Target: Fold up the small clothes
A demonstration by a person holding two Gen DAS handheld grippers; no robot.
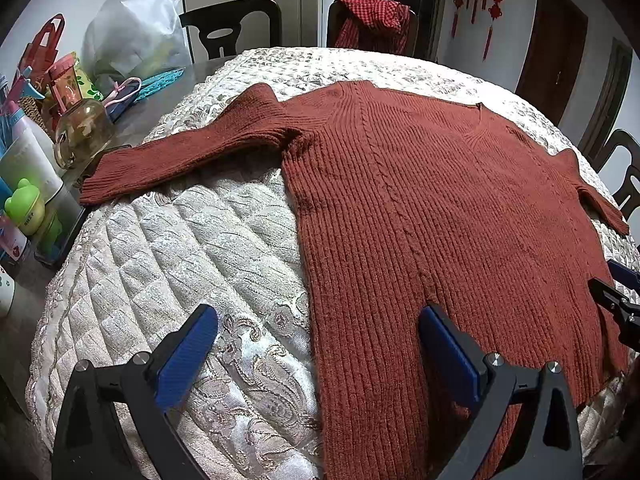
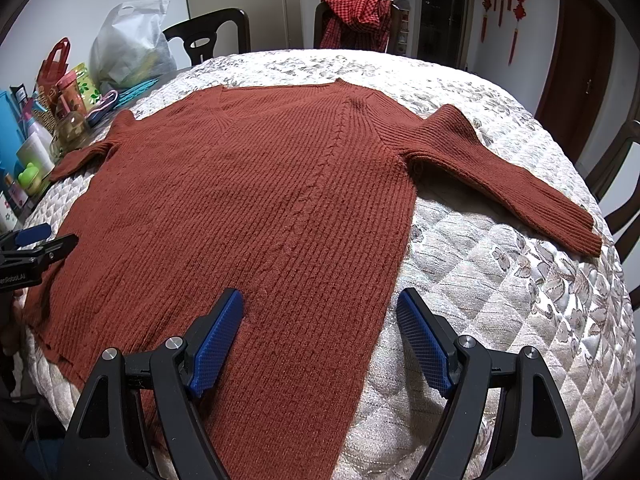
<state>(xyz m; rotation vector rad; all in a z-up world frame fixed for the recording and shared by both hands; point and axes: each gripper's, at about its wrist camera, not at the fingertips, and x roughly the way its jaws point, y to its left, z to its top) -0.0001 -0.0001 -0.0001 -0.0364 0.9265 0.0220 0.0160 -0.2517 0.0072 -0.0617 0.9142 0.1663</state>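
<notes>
Left gripper point(image 1: 318, 322): jaws spread wide, nothing between them. It sits above the sweater's lower left side edge; one blue pad point(image 1: 188, 356) is over the quilt, the other over the knit. Can't tell if either touches.

Right gripper point(image 2: 319, 306): jaws also spread wide, holding nothing. It straddles the sweater's lower right side edge, one pad point(image 2: 218, 340) over the knit, the other over the quilt. Contact not clear either.

Each gripper shows at the edge of the other's view, alongside the lower body of the sweater.

Sweater point(image 1: 420, 200): one, rust-red rib knit with a V-neck, laid flat and face up on the quilted cover point(image 1: 192, 240), hem toward the grippers. Not folded. Two sleeves: left sleeve point(image 1: 192, 152) runs outward with its cuff past the cover's edge, over the bare tabletop; right sleeve point(image 2: 512, 184) runs outward and angles toward the near edge, wholly on the cover.

Counts:
- grippers: 2
- sweaters: 1
- chairs at far side: 2, dark chair point(image 1: 232, 24) bare, the other with a red checked garment point(image 1: 374, 24) draped over its back
- white plastic bag point(image 1: 136, 28): 1
- glass jar point(image 1: 82, 130): 1, in the clutter of bottles on the left of the table
- green frog-shaped container point(image 1: 25, 206): 1
</notes>
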